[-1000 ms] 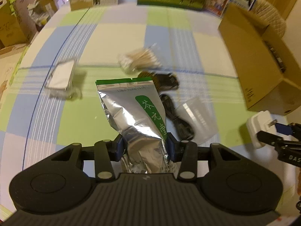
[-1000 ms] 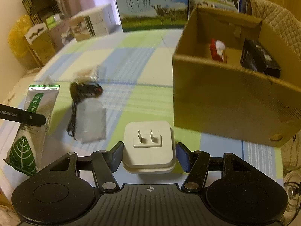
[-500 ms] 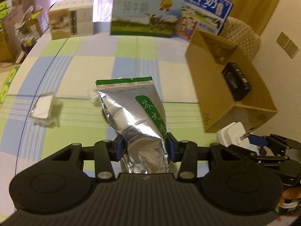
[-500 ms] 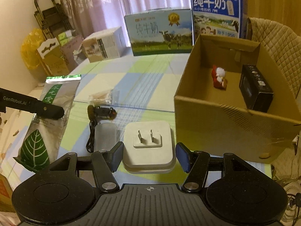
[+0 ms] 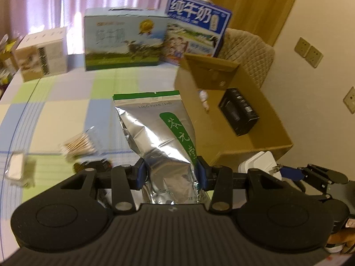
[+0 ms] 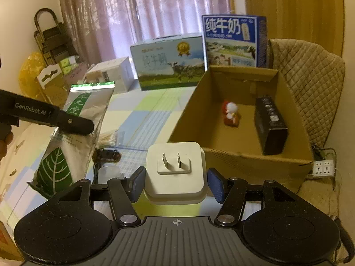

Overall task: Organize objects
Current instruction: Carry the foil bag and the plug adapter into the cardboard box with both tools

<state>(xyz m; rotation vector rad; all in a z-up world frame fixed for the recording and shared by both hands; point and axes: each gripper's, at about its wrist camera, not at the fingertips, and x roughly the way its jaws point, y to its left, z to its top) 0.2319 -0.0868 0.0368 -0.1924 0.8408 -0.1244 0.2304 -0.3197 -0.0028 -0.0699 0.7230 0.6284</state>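
My left gripper [image 5: 170,173] is shut on a silver and green tea pouch [image 5: 158,130], held upright above the table; the pouch [image 6: 73,130] also shows at the left of the right wrist view. My right gripper [image 6: 175,182] is shut on a white two-prong plug adapter [image 6: 175,168], lifted just short of the near wall of an open cardboard box [image 6: 286,93]. Inside the box lie a small red and white figurine [image 6: 230,113] and a black box [image 6: 269,124]. The adapter [image 5: 259,161] and the cardboard box [image 5: 257,153] sit right of the pouch in the left wrist view.
On the checked tablecloth [image 5: 64,108] lie a bag of cotton swabs [image 5: 78,145], a dark cable bundle [image 6: 107,155], a clear bag [image 6: 106,173] and a small white packet [image 5: 16,164]. Milk cartons [image 6: 168,61] and a white carton [image 5: 42,53] line the far edge. A quilted chair [image 6: 310,71] stands behind the box.
Both grippers have risen with their loads, so the views tilt up toward the room. The cardboard box now lies closer, with its inside more in view. Neither grip has altered.
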